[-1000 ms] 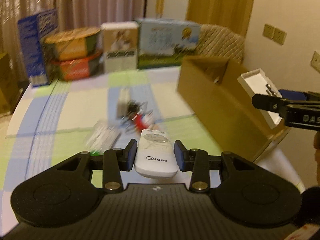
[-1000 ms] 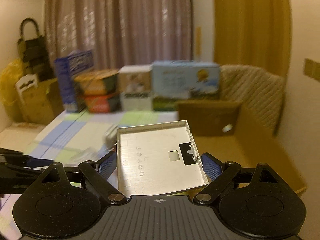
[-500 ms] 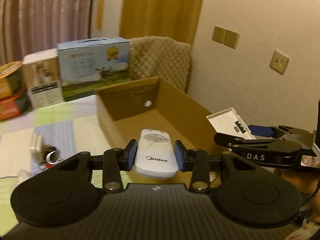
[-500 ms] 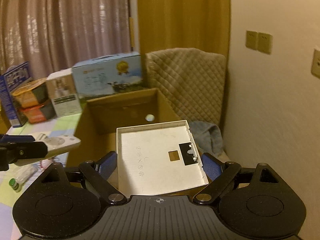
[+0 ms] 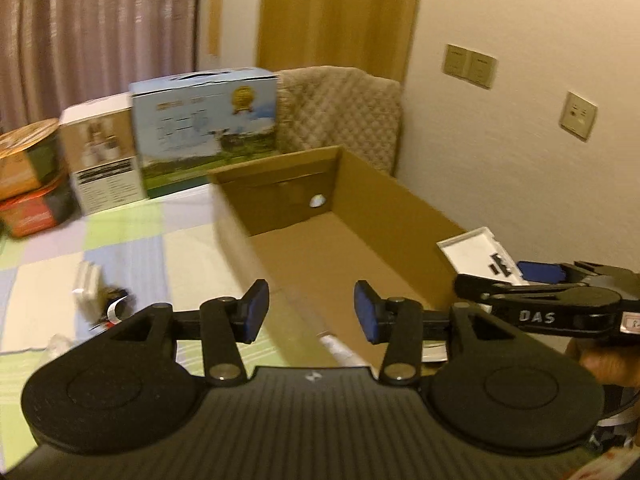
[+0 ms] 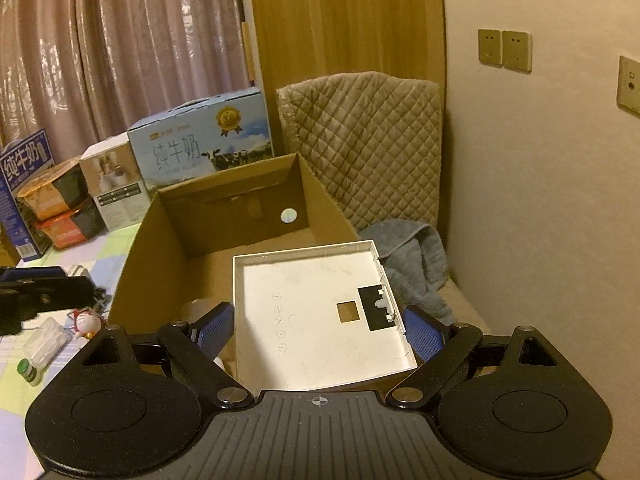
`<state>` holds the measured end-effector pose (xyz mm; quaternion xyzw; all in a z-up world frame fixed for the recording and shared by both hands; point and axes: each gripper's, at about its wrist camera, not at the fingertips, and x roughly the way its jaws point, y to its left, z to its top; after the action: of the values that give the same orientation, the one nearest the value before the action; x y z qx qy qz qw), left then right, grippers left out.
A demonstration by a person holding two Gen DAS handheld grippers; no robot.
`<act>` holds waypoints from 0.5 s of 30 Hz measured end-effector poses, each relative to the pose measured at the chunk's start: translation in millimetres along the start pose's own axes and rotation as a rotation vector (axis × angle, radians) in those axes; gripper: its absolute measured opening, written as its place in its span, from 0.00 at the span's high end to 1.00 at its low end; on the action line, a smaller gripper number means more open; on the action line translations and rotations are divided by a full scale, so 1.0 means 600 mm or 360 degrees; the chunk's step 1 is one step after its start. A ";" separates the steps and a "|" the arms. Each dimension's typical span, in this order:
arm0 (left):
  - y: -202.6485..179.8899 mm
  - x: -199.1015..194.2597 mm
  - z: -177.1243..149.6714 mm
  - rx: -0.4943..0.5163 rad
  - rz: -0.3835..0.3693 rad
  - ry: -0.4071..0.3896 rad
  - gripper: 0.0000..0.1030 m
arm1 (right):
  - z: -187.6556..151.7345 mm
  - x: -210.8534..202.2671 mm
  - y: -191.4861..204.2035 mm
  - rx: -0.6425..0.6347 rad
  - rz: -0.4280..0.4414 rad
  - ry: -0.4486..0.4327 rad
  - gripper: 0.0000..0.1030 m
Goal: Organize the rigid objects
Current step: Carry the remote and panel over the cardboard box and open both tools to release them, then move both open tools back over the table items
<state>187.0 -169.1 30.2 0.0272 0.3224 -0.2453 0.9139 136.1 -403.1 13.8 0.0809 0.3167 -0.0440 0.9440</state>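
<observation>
**Left jaws spread over the box, right jaws pinching the white tray**

Left wrist view: the left gripper hangs over the near edge of the open brown cardboard box, which stands on the pastel checked tablecloth. Its blue-padded jaws have just been opening and now stand apart with nothing between them. Just below the gap a blurred white oblong thing shows inside the box near its front wall; what it is cannot be told from this frame. To the right, the right gripper reaches over the box's right wall with the flat white plastic tray in it. A small heap of loose objects lies on the cloth left of the box, too blurred to name. Behind stand a pale blue milk carton with a cow picture and a white-and-brown printed box.

Right wrist view: the right gripper pinches the white tray by its two side edges, both blue pads pressed on it. The tray sits tilted above the near part of the cardboard box, its raised rim up. The box floor beyond it is bare cardboard. At the left edge the left gripper's dark finger pokes in. On the cloth beside the box lie a small white-and-red figurine, a clear plastic packet and a small green-capped bottle. A grey-blue cloth lies right of the box, under a quilted beige chair back.
</observation>
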 end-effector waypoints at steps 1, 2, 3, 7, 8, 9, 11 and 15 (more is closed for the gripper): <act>0.008 -0.006 -0.003 -0.0006 0.0018 0.0002 0.60 | 0.000 0.001 0.004 -0.0009 0.0005 0.0000 0.15; 0.017 -0.012 -0.006 -0.0016 0.0039 0.0001 0.59 | -0.001 0.001 0.008 -0.0020 0.0012 0.0002 0.15; 0.026 -0.017 -0.009 -0.0031 0.0058 0.0003 0.58 | 0.000 0.002 0.012 -0.0022 0.0021 0.0004 0.15; 0.058 -0.035 -0.025 -0.0088 0.0110 0.0020 0.58 | 0.006 0.010 0.024 -0.0029 0.0053 0.0005 0.15; 0.065 -0.039 -0.030 -0.0094 0.0121 0.0024 0.58 | 0.007 0.014 0.027 -0.0035 0.0072 0.0008 0.15; 0.071 -0.043 -0.033 -0.0101 0.0132 0.0027 0.58 | 0.009 0.018 0.029 -0.0039 0.0095 0.0009 0.15; 0.084 -0.049 -0.043 -0.0105 0.0157 0.0040 0.57 | 0.011 0.020 0.035 -0.0064 0.0091 -0.0005 0.13; 0.108 -0.060 -0.065 -0.0133 0.0204 0.0062 0.54 | 0.008 0.005 0.039 -0.0035 0.0108 -0.0049 0.05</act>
<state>170.6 -88.4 14.2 0.0145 0.3476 -0.1721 0.9216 144.2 -381.0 18.7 0.0805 0.2997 -0.0096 0.9506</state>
